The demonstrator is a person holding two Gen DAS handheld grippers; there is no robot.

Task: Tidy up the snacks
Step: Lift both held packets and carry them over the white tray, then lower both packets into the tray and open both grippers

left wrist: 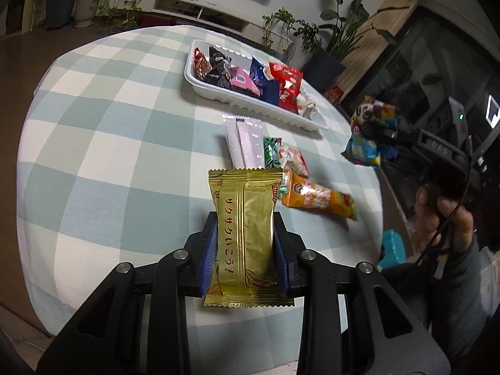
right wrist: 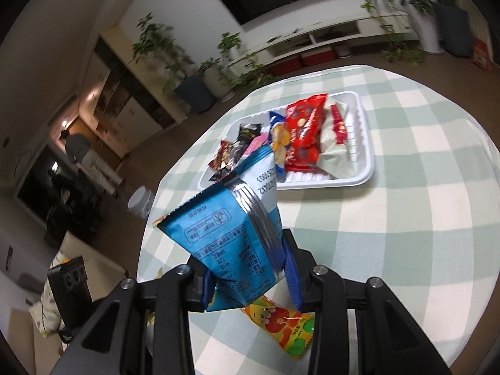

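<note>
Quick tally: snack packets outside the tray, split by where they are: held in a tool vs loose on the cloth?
Held in a tool: 2, the gold packet in the left tool and the blue packet in the right tool.
Loose on the cloth: 4, white sachet, green packet, red-and-white packet, orange packet.
Total: 6

I see a round worktop (left wrist: pixel 109 143) in green-white check; on it, a white tray (left wrist: pixel 218 92) of snacks and four loose packets (left wrist: pixel 272 168).

Both wrist views overlook the shared tray (left wrist: pixel 250 101).
</note>
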